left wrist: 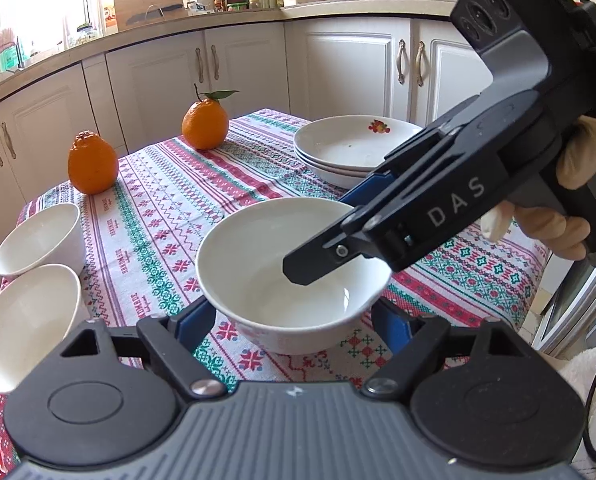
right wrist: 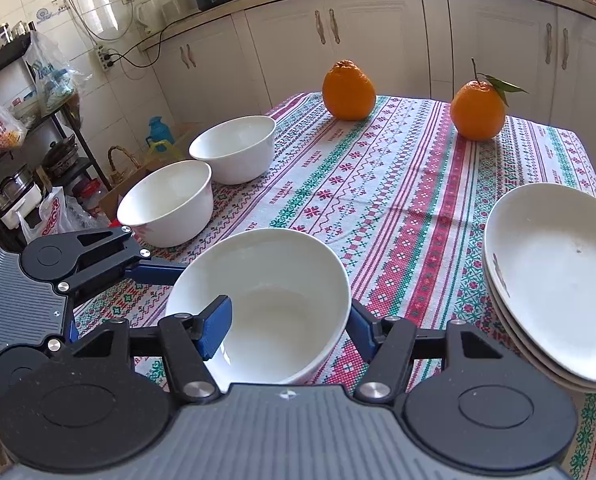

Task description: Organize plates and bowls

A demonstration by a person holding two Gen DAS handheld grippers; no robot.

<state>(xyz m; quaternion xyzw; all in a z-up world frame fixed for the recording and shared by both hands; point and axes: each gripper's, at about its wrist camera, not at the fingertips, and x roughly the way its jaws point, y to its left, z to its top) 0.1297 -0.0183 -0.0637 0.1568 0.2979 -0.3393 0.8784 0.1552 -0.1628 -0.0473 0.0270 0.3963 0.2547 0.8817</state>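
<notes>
three white bowls and a stack of plates stand on the surface (right wrist: pixel 397 184), which is covered by a cloth woven in red, green and white bands. the nearest bowl (right wrist: pixel 266 300) is plain glossy white, deep and round-walled with a narrow foot, and it sits upright near the front edge of the surface. the right gripper (right wrist: pixel 286 330) reaches over it with its fingers set wide: the left blue finger (right wrist: pixel 216 328) is inside the rim against the near wall, and the other is outside the bowl on the opposite side, so the bowl's wall lies between them but is not pinched. the left gripper (left wrist: pixel 294 320) comes at the same bowl (left wrist: pixel 294 276) from another side, its fingers also spread wide and flanking the bowl low on both sides; whether they touch it cannot be told. two more bowls (right wrist: pixel 202 184) of the same white kind stand side by side, rims nearly touching, along the left edge of the surface. the stacked plates (right wrist: pixel 553 280) are white and shallow, three by the rims seen from the left wrist, with a small fruit motif on the top rim, near the right edge. two oranges (right wrist: pixel 413 100), one with a leaf on its stem, stand well apart at the far edge.
</notes>
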